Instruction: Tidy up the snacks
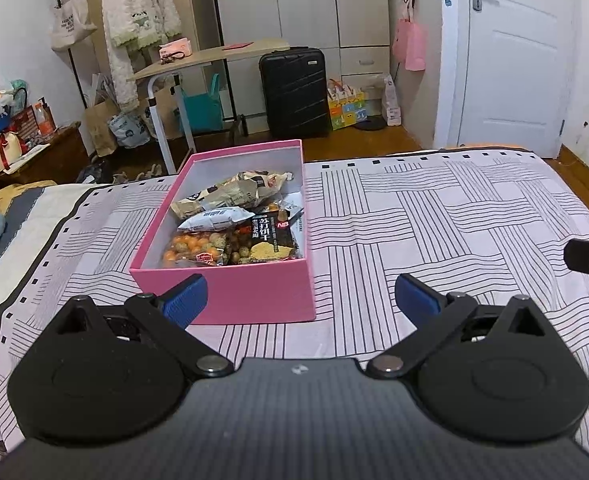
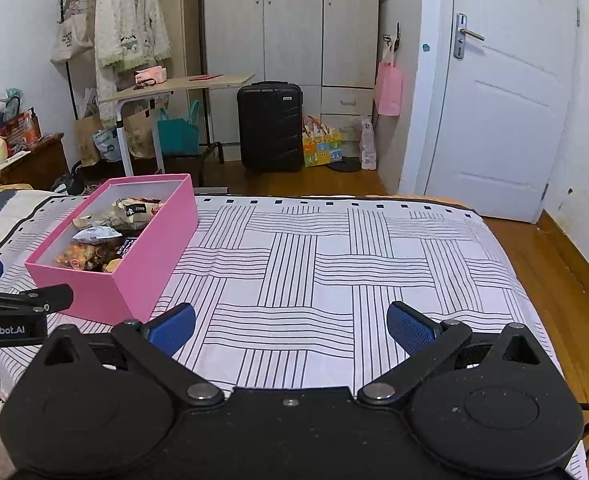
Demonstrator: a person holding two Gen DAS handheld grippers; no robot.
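snack packets (image 1: 234, 224) heaped inside the pink box (image 1: 254, 300), which sits open-topped on the striped bedspread (image 1: 434, 216) near its far edge. nearest the front wall: a clear bag of orange and green coated nuts (image 1: 196, 250) and a dark soda cracker pack (image 1: 272, 238); behind them a white pouch (image 1: 214, 218) and crumpled beige wrappers (image 1: 234, 192). all apparently gathered in, with no loose snack visible on the spread, so probably close to finished. left gripper (image 1: 300, 296) held low just before the box's near wall, blue pads (image 1: 184, 300) spread wide, gripping nothing. right gripper (image 2: 290, 326) off to the box's side over bare bedspread, likewise wide and empty. beyond the bed: a black suitcase (image 2: 270, 126), wardrobe (image 2: 290, 20) and white door (image 2: 506, 92).
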